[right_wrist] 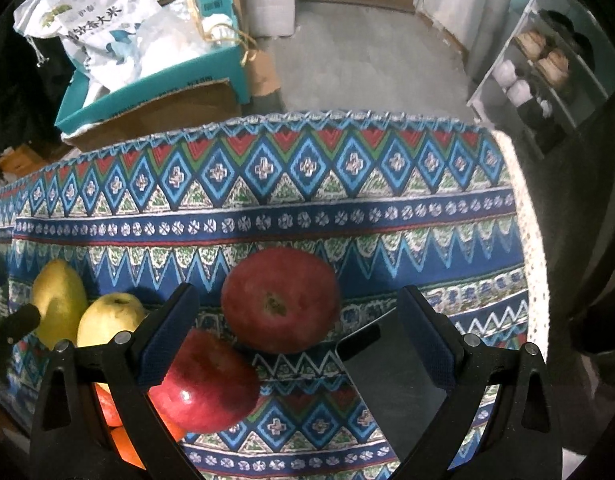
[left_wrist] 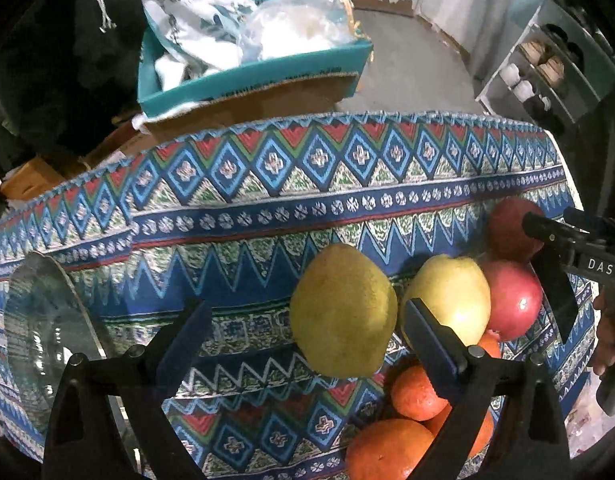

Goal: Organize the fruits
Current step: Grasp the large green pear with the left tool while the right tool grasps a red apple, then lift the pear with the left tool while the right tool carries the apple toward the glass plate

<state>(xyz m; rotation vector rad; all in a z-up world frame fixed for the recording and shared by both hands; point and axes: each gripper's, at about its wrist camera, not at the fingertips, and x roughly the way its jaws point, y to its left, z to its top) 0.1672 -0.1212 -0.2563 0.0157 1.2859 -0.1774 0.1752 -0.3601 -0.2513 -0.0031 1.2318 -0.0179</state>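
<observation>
In the left wrist view my left gripper is open, with a yellow-green pear lying between its fingers, nearer the right one. A yellow apple, two red apples and several oranges lie to its right on the patterned tablecloth. In the right wrist view my right gripper is open around a red apple; a second red apple lies by its left finger. The pear and yellow apple show at the left.
A glass plate sits at the left of the table. A dark phone-like slab lies under the right finger. Behind the table are a teal box with bags, cardboard boxes, and a shoe rack at right.
</observation>
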